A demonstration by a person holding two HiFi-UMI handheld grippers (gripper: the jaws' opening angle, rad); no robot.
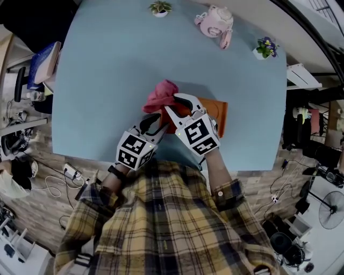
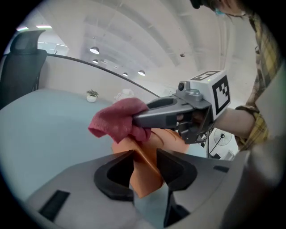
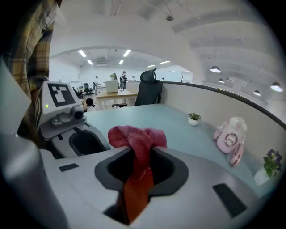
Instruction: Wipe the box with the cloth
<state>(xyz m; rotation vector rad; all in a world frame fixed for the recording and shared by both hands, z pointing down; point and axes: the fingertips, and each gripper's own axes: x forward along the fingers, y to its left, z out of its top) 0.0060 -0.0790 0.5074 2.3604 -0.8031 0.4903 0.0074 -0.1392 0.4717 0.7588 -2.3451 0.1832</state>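
The left tool grips orange box; right tool clamps pink cloth.

Open table left of box; plants, pink bottle line far edge.

Cloth: pinkish-red. Box: orange. Table: pale blue. Left gripper, right gripper: grey, blk jaw pads, cubes w/ blk/wht square markers. Shirt: yellow/dk plaid. Flask: pink. Plant: green.
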